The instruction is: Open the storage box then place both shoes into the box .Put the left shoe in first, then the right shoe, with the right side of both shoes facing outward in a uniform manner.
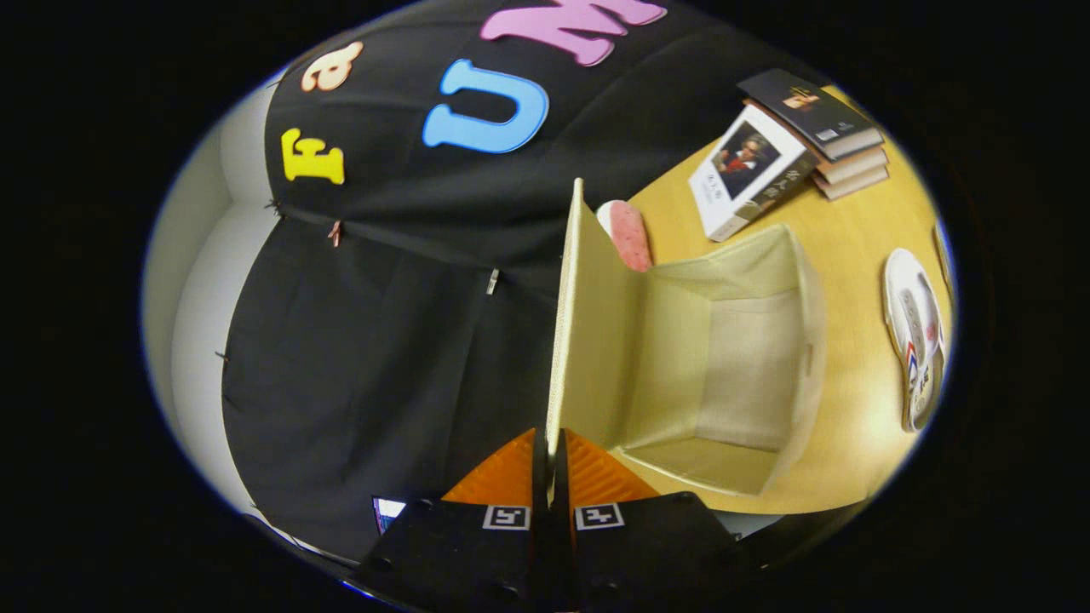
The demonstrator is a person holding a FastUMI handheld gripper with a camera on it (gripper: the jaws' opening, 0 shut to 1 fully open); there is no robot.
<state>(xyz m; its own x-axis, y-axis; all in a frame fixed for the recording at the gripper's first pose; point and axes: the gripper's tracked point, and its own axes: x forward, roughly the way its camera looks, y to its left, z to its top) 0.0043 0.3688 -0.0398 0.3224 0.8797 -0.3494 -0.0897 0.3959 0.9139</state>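
A cream fabric storage box (724,375) lies open on the wooden table, its inside bare. Its lid (588,323) stands raised on edge, and my gripper (551,451) is shut on the lid's near edge, both fingers pressing the thin panel. One shoe (915,336), white with coloured stripes, lies on the table beyond the box's far side. The pink sole of the other shoe (628,234) pokes out behind the lid and the box's back wall.
A stack of books (839,136) sits on the table (851,247) behind the box, with one white book (748,170) leaning against it. The black booth cloth hangs on the lid's other side.
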